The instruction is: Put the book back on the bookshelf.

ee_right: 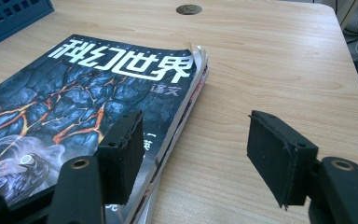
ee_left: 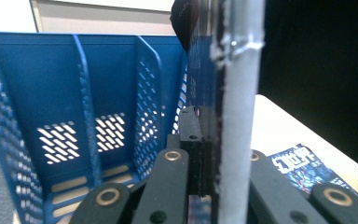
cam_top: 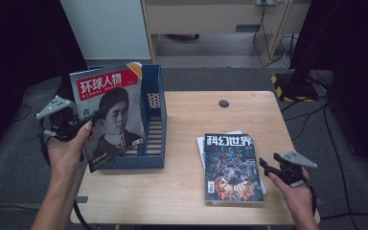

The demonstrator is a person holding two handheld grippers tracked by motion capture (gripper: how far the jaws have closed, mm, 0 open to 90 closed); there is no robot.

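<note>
Filing magazines into a rack. My left gripper [cam_top: 92, 116] holds the portrait-cover magazine [cam_top: 109, 112] upright, jaws pinching its left edge, above the front of the blue file rack [cam_top: 154, 112] at the left of the tabletop [cam_top: 187, 187]. In the left gripper view the magazine's edge [ee_left: 235, 121] runs straight up between my jaws, with the rack's slots [ee_left: 74, 116] just beside it to the left. My right gripper [cam_top: 267, 166] hovers at the right edge of the dark-cover stack [cam_top: 232, 167], jaws spread and holding nothing; in the right gripper view one pad [ee_right: 121, 156] stands over the top cover [ee_right: 74, 107] and the other [ee_right: 279, 156] over bare wood.

To do this step well, I judge that I should keep the magazine vertical, line its lower edge up with one slot and parallel to the dividers, lower it until the rack bears its weight, and only then let the jaws part. A tilted spine could catch on a divider or tip the light rack.

Count: one rack with three slots visible in the left gripper view; one magazine in my grasp; one dark-cover magazine on top of the stack, with at least one more item beneath it, the exact number not discernible; two grippers.
</note>
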